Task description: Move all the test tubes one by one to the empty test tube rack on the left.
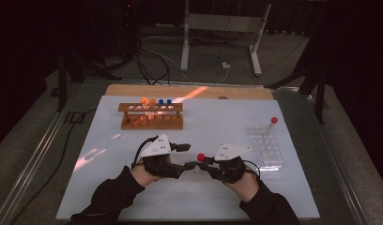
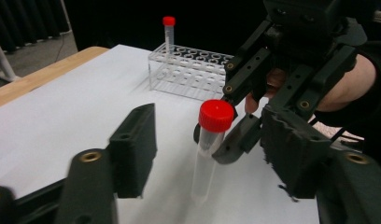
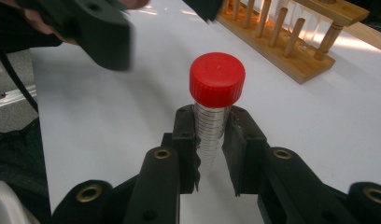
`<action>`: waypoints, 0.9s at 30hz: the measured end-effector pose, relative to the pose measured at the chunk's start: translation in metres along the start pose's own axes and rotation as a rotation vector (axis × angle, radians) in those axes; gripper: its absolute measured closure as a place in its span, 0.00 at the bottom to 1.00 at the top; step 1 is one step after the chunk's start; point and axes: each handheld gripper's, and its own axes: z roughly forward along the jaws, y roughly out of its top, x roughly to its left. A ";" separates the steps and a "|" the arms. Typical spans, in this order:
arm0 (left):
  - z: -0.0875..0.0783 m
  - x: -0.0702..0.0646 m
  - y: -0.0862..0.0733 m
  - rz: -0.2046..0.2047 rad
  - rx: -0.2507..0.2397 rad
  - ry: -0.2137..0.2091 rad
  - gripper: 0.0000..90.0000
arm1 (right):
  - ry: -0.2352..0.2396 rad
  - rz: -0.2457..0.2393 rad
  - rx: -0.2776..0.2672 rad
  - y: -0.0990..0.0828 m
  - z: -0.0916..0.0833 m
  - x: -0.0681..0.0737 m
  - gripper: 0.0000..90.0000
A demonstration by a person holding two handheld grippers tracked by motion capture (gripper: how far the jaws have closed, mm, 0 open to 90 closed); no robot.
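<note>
Right gripper: clamped on the tube, its two black jaws pressing the clear, graduated body just below the cap; the tube stands upright between them.
Tube: held above the white mat, near the person's edge of the table, between the two hands in the high view, where its cap shows as a red dot.
Left gripper: released; its jaws stand on either side of the tube with clear gaps, so the tube is between them but neither pad presses on it.
Left jaws, detail: one lies well to the left of the tube in the left gripper view, the other close on its right, in front of the right gripper.
Hands: both in dark sleeves, entering from the bottom of the high view, with the left gripper and right gripper tip to tip.
Clear rack: on the right side of the mat, with one red-capped tube upright at its far end.
Wooden rack: at the far left of the mat, holding two orange-capped tubes and two blue-capped tubes.
Table: a wooden edge shows beyond the mat.
</note>
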 end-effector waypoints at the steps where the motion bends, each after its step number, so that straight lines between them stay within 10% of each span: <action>1: 0.001 0.000 0.001 0.001 -0.001 0.000 0.47 | 0.003 -0.001 -0.001 0.000 0.000 0.000 0.83; 16: 0.022 -0.004 0.001 0.053 0.047 -0.015 0.78 | 0.007 -0.001 0.005 0.001 0.001 0.001 0.83; 27: 0.015 0.003 0.006 0.047 0.036 0.012 0.80 | -0.012 0.007 -0.049 0.000 -0.005 -0.001 0.70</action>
